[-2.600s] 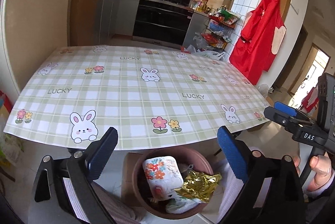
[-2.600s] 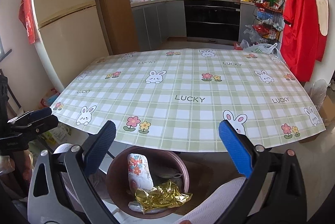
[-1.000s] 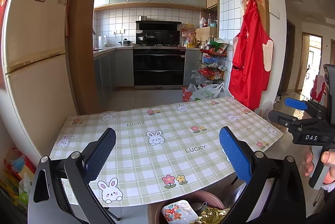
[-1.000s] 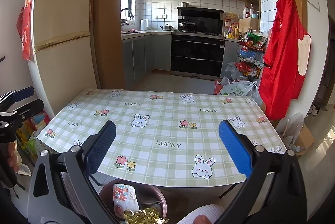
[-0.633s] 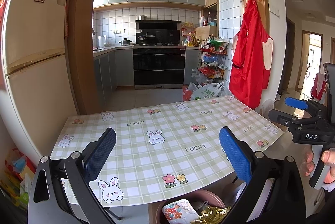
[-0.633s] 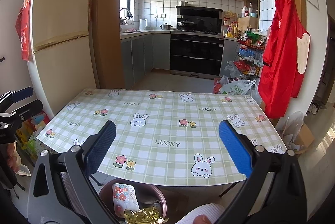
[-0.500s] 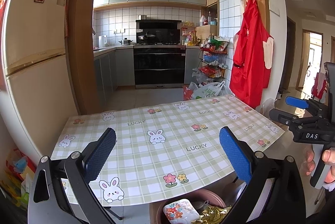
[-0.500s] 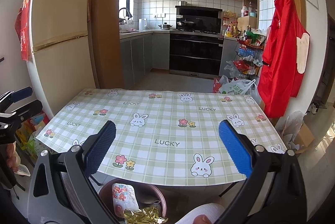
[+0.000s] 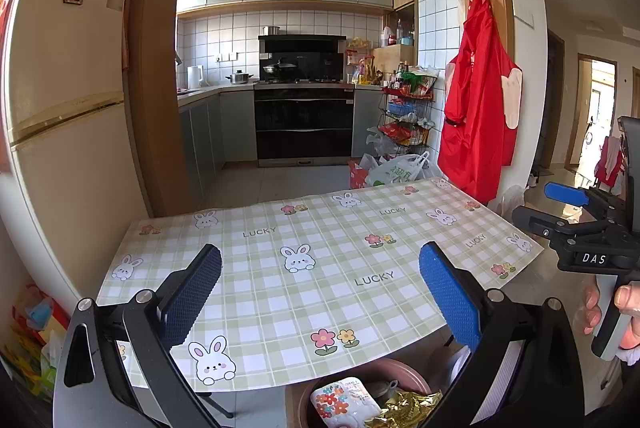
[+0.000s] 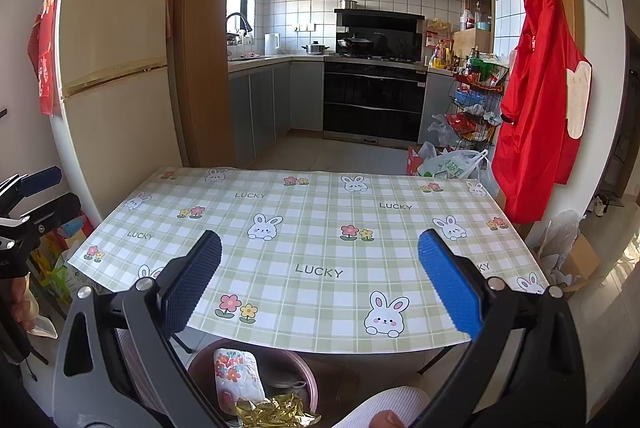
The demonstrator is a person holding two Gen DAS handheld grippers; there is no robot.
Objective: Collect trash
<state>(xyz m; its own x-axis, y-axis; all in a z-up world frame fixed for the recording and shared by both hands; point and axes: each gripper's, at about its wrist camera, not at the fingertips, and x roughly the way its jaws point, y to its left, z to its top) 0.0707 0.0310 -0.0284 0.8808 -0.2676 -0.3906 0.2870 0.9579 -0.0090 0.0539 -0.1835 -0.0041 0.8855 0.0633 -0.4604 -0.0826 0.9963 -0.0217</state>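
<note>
Left gripper point(image 9: 320, 292) and right gripper point(image 10: 319, 288) are held above the near edge of the checked table point(image 10: 320, 228) — fingers spread wide, nothing gripped. Floral wrapper point(image 10: 236, 376) and gold foil wrapper point(image 10: 276, 414) are seen inside the brown bin point(image 10: 308, 386), on the floor under the near table edge.

Both wrist views level across the shared table point(image 9: 320, 268) toward the kitchen.

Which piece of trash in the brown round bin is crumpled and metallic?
The gold foil wrapper, crinkled and shiny, in the brown round bin. The white flower-printed packet beside it is smooth and matte.
</note>
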